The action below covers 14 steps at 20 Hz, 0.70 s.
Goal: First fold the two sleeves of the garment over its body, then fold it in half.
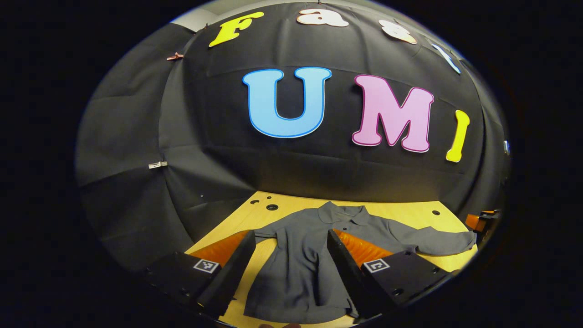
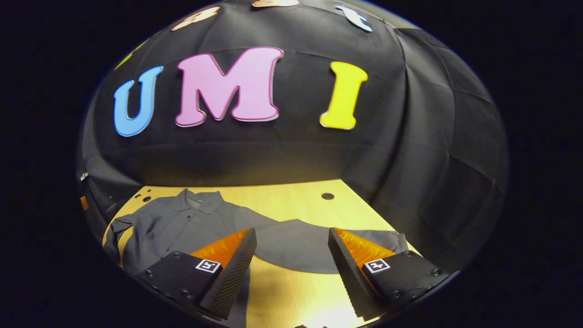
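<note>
A dark grey collared shirt (image 1: 300,264) lies flat on the wooden table (image 1: 401,212), collar at the far side. Its right sleeve (image 1: 437,241) stretches out sideways toward the table's right edge. The left sleeve looks short and bunched near the body (image 1: 266,233). My left gripper (image 1: 289,269) hangs open above the shirt's body, nothing between its fingers. In the right gripper view the same shirt (image 2: 182,228) lies at the left, and its long sleeve (image 2: 296,248) runs across between the fingers. My right gripper (image 2: 291,269) is open over that sleeve, holding nothing.
The table (image 2: 282,196) has a few small round holes near its far edge (image 2: 327,196). Black cloth walls close in behind and at both sides. An orange and black part of the other gripper (image 1: 483,222) shows at the far right of the left gripper view.
</note>
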Available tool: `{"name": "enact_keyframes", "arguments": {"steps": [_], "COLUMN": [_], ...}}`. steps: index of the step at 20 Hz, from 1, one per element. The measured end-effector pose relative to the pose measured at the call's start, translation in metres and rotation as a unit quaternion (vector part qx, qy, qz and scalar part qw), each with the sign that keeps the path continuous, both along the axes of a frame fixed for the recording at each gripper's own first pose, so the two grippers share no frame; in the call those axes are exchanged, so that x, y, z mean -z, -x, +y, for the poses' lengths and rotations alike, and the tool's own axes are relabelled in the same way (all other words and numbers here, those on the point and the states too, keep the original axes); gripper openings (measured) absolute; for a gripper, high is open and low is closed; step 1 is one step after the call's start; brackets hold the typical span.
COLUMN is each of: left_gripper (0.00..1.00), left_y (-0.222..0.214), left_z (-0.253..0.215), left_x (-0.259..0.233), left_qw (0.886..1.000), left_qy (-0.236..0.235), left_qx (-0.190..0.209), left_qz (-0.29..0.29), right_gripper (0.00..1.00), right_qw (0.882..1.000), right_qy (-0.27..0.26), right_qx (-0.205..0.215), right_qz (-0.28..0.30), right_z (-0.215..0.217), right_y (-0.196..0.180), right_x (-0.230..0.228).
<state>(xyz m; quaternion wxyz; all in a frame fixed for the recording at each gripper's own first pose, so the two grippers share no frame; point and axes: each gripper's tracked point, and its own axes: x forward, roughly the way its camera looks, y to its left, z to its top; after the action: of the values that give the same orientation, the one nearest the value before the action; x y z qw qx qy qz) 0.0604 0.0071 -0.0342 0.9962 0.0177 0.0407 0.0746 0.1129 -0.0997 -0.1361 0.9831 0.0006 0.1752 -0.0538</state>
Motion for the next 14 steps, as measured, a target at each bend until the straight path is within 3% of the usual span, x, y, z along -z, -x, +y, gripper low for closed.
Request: {"name": "enact_keyframes", "arguments": {"steps": [7,14], "left_gripper": [0.99,0.99], "left_y": [-0.007,-0.011], "left_z": [-0.003,-0.006], "left_x": [0.013,0.034], "left_qw": [1.0,0.998], "left_qy": [0.01,0.013], "left_qx": [-0.016,-0.024], "left_qz": [0.018,0.049], "right_gripper": [0.98,0.98], "right_qw": [0.995,0.98], "right_qy": [0.015,0.006], "right_qx": [0.088,0.178], "right_qz": [0.054,0.088], "right_z": [-0.097,-0.189], "right_y": [-0.015,-0.021], "right_x": [0.041,0.068]}}
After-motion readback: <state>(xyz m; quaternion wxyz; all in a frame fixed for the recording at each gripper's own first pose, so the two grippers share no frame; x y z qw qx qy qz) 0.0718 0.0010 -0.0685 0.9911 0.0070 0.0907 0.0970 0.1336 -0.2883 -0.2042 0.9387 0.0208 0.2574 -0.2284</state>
